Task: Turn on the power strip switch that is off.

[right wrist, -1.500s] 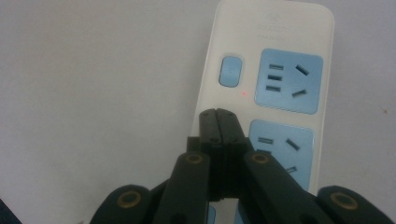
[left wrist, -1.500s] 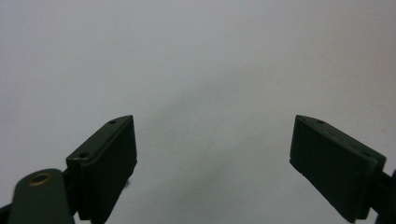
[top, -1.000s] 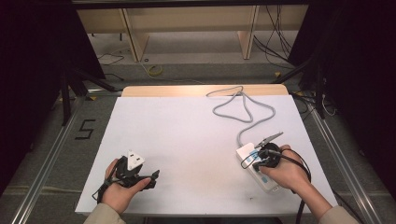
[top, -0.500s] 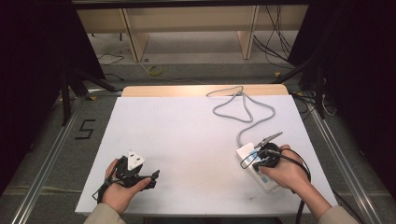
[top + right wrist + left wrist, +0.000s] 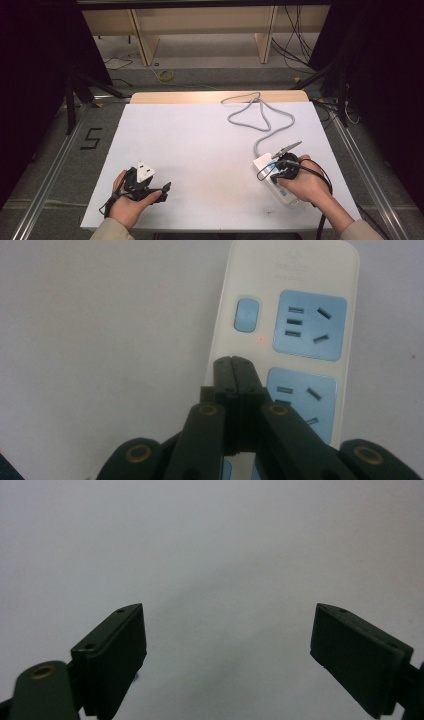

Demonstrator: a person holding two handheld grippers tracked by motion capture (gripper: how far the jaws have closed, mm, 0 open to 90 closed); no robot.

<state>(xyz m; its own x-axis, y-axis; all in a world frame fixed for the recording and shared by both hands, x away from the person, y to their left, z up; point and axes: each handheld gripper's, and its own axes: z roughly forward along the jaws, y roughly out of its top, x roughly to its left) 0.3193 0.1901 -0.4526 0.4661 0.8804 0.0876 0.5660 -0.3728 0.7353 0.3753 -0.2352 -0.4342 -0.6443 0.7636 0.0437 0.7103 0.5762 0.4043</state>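
At the near left of the white table (image 5: 200, 150), the left gripper (image 5: 162, 192) rests on the bare sheet, its jaws spread wide around nothing. Grey floor runs down the left side, marked with a black "5" (image 5: 91, 138). Farther right, a grey cable (image 5: 260, 117) loops across the far half to the white power strip (image 5: 272, 177) at the near right — the right gripper (image 5: 232, 365) hovers over it, jaws pressed together, empty. Beyond the table stand pale wooden shelves (image 5: 200, 25) among dark surroundings.
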